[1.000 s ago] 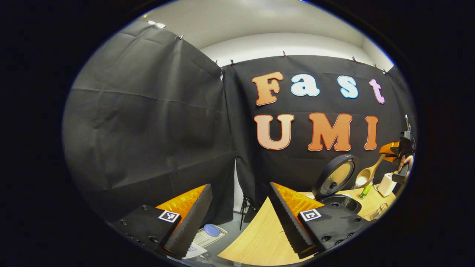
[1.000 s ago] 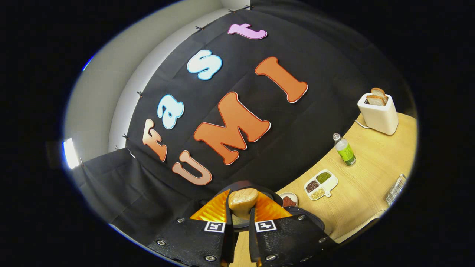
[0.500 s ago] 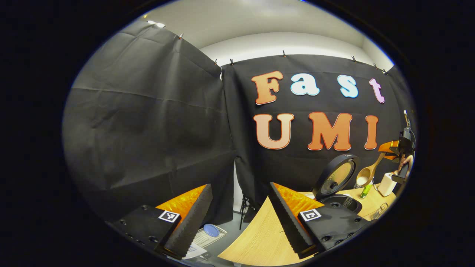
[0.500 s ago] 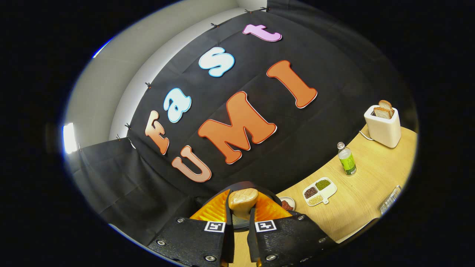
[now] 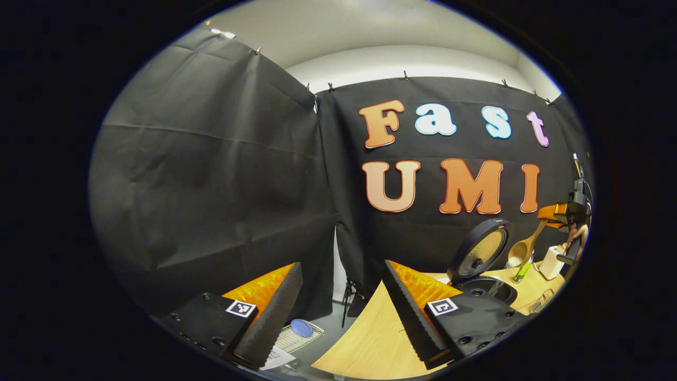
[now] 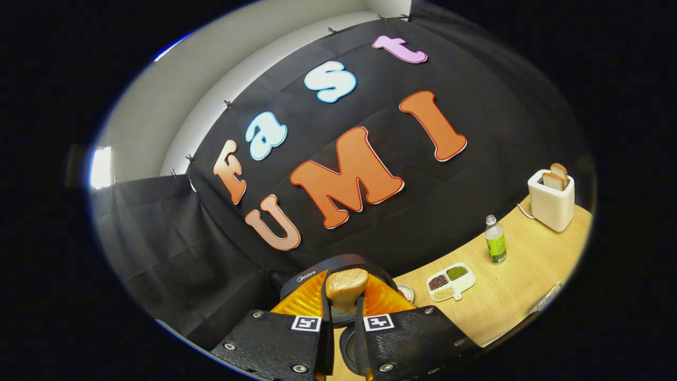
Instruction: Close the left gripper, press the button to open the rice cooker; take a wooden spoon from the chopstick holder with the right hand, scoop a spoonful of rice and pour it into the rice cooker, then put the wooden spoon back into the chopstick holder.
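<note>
- So the cooker (image 5: 484,264) is already popped open, lid standing up at the back of the table (image 5: 370,338). Button step looks done to me.
- Left claw (image 5: 341,296) is spread wide with nothing in it, hanging off near the table's edge, well away from the action. Seems finished with its job.
- Right claw (image 6: 344,317) is pressed together on the spoon (image 6: 346,286), pinching the handle between both fingers.
- From the left gripper view you can see that spoon (image 5: 523,246) held up above the cooker, bowl end tipped down toward the open pot, handle running up to the right claw (image 5: 555,214) and the hand holding it.
- There's something pale right at the bowl's lip, could be rice going in, but it's too small to call for sure. My guess is we're in the pour.
- What's left, as I read it: finish emptying the spoon, then carry it back to the chopstick holder and drop it in.
- Rest of the table from the right gripper view: a divided tray (image 6: 450,280) of grains, a small dish (image 6: 406,292) just beside the cooker, a green bottle (image 6: 495,247), and a toaster (image 6: 552,201) with bread sticking out, all off to the side.
</note>
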The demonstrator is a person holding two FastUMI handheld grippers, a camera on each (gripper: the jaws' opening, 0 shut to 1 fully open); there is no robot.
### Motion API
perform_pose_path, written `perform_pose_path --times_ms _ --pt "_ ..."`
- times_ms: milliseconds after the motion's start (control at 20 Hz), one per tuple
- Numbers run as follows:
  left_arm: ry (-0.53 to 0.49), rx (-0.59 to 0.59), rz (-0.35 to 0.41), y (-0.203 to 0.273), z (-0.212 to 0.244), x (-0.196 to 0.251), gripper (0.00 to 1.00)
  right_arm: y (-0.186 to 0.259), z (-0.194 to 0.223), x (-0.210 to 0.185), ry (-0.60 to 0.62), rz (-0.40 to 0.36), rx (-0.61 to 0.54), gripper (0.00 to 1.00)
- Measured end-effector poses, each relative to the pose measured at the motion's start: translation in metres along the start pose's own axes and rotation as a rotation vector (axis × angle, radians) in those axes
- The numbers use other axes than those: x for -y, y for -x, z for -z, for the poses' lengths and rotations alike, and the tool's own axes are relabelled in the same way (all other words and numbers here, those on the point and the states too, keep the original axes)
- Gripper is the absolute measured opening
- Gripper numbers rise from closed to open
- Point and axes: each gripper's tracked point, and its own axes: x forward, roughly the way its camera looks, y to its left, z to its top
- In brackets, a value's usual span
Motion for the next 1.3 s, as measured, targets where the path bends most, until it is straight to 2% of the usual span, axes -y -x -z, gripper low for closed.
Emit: perform_pose_path --times_ms 400,700,1300 --pt "-0.006 -0.002 0.002 -0.002 0.001 0.002 0.97 0.0 0.011 -0.015 0.199 -0.033 -0.003 0.15" --pt "-0.007 -0.009 0.0 -0.001 0.005 0.0 0.99 -0.001 0.027 -0.025 0.282 -0.073 -0.029 0.15" --pt "-0.02 -0.024 -0.01 0.004 0.011 -0.005 0.97 -0.007 0.079 -0.013 0.528 -0.067 -0.1 0.15"
